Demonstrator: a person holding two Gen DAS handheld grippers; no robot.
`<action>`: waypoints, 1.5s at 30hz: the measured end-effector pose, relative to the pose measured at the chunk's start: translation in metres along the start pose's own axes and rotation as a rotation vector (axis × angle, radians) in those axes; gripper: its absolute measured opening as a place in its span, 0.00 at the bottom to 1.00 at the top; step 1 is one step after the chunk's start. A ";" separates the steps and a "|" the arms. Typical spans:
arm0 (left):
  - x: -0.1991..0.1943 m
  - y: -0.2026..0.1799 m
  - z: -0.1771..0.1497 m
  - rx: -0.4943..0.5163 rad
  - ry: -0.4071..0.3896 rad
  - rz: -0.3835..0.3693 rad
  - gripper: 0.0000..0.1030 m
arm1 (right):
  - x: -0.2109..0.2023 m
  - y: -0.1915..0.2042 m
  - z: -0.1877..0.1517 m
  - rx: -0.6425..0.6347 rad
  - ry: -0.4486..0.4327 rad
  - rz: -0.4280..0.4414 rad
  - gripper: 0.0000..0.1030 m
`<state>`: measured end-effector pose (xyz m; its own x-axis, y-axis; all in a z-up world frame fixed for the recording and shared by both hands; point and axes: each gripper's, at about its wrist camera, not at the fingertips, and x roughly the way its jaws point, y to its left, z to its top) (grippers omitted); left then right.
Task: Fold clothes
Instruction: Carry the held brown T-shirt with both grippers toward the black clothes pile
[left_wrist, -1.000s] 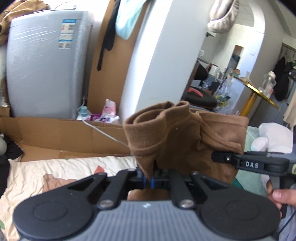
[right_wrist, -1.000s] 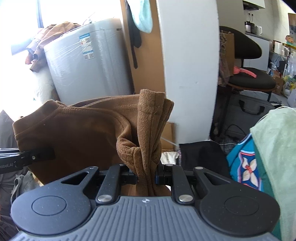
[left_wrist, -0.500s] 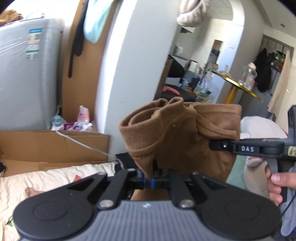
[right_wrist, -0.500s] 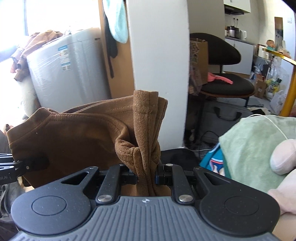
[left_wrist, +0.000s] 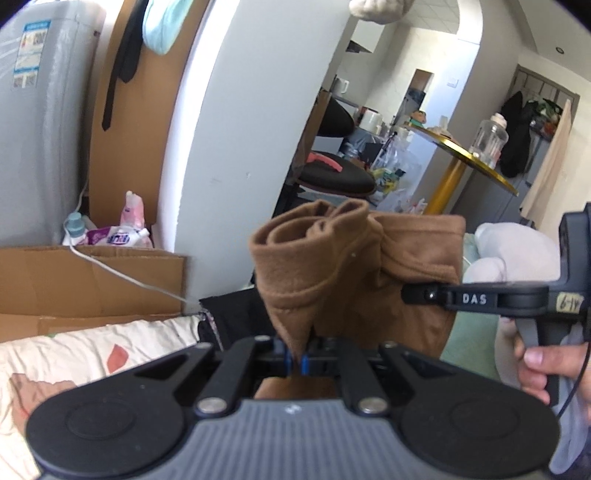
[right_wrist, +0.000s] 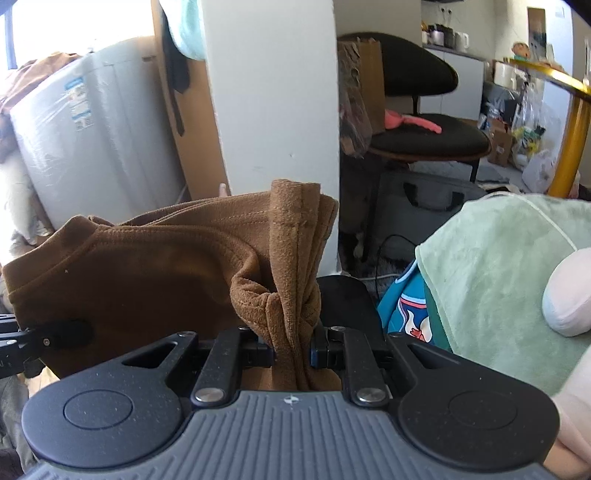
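Left hand-held gripper (left_wrist: 295, 360) is clamping a thin pinch of the brown garment (left_wrist: 332, 266), jaws nearly together on the fabric; right hand-held gripper (right_wrist: 293, 350) is gripping a thicker bunched wad of the same garment's edge, jaws standing a bit wider around it. Garment is hanging in the air stretched between the two, above the bed (left_wrist: 92, 343), with the white pillar (left_wrist: 236, 129) and washing machine (right_wrist: 92, 129) behind. In the left view the right gripper is showing side-on with the person's hand (left_wrist: 543, 365) on its handle. Looks like the carry-and-lay-down stage, my read: keeping both grips level and the top edge taut so the cloth is dropping flat, not twisting; lowering both ends together, bottom hem touching the bed first. Right grip is holding several layers, so it is worth watching for one slipping out. Hard to make out: the garment's lower part is sitting behind the gripper bodies in both views, so can't tell how it is hanging or whether it is touching the bed. Landing spot is mostly cut off. Green blanket (right_wrist: 498, 277) is crowding the right side.
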<state>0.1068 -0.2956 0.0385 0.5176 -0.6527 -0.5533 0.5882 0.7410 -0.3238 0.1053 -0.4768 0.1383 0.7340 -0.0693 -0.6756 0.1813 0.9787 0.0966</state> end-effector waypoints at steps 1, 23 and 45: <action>0.006 0.003 0.000 -0.004 0.002 -0.006 0.05 | 0.007 -0.002 0.000 0.004 0.002 -0.001 0.16; 0.132 0.040 -0.052 0.027 -0.070 -0.148 0.05 | 0.115 -0.044 -0.035 0.014 -0.105 -0.152 0.16; 0.207 0.081 -0.069 -0.030 -0.032 -0.233 0.05 | 0.165 -0.093 -0.078 0.076 -0.169 -0.124 0.16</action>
<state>0.2188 -0.3597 -0.1551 0.3895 -0.8109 -0.4367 0.6758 0.5738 -0.4627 0.1589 -0.5641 -0.0395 0.8013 -0.2262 -0.5539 0.3214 0.9436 0.0796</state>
